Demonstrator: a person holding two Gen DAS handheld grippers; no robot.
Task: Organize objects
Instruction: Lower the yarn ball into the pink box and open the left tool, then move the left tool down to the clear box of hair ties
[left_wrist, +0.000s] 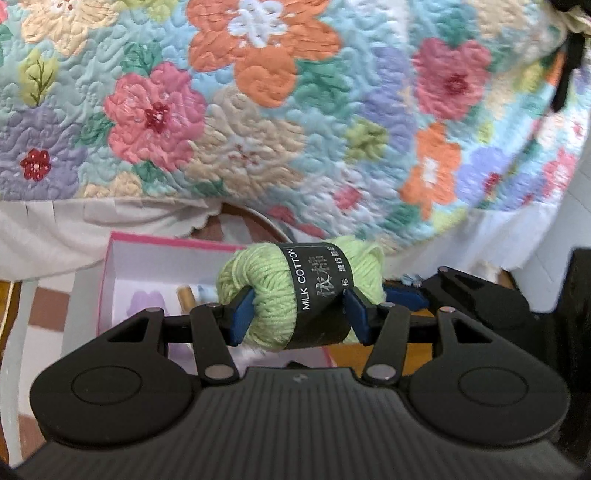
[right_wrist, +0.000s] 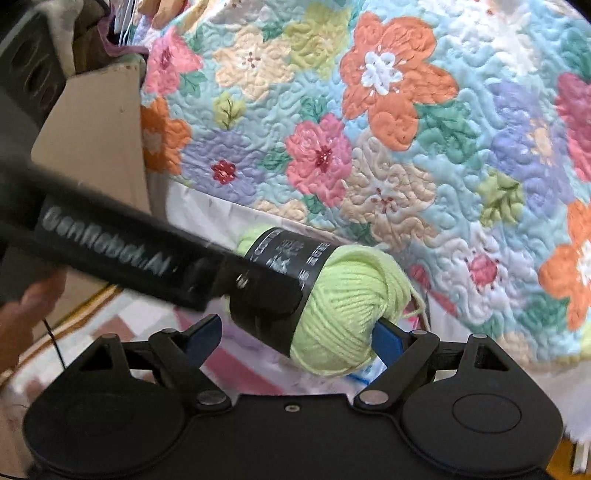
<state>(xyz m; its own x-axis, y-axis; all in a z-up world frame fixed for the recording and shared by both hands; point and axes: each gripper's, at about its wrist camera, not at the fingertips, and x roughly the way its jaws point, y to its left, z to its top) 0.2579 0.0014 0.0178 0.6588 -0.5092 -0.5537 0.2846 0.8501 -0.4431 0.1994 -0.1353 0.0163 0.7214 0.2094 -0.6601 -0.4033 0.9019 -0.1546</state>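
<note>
A light green yarn ball (left_wrist: 280, 291) with a black "MILK COTTON" band is clamped between the blue pads of my left gripper (left_wrist: 299, 314), held above an open pink box (left_wrist: 110, 266). In the right wrist view the same yarn ball (right_wrist: 340, 314) sits between the wide-spread blue pads of my right gripper (right_wrist: 295, 339). The left gripper's black body (right_wrist: 110, 254) reaches in from the left and holds the ball's banded end. The right pads stand apart from the yarn on the left side; the right pad is close to it.
A floral quilt (left_wrist: 295, 110) covers the bed edge behind, with a white frill (left_wrist: 55, 229) below. The pink box holds a gold spool (left_wrist: 184, 295) and a purple item (left_wrist: 144, 302). A cardboard panel (right_wrist: 99, 140) stands at the left. A patterned rug (right_wrist: 122, 321) lies below.
</note>
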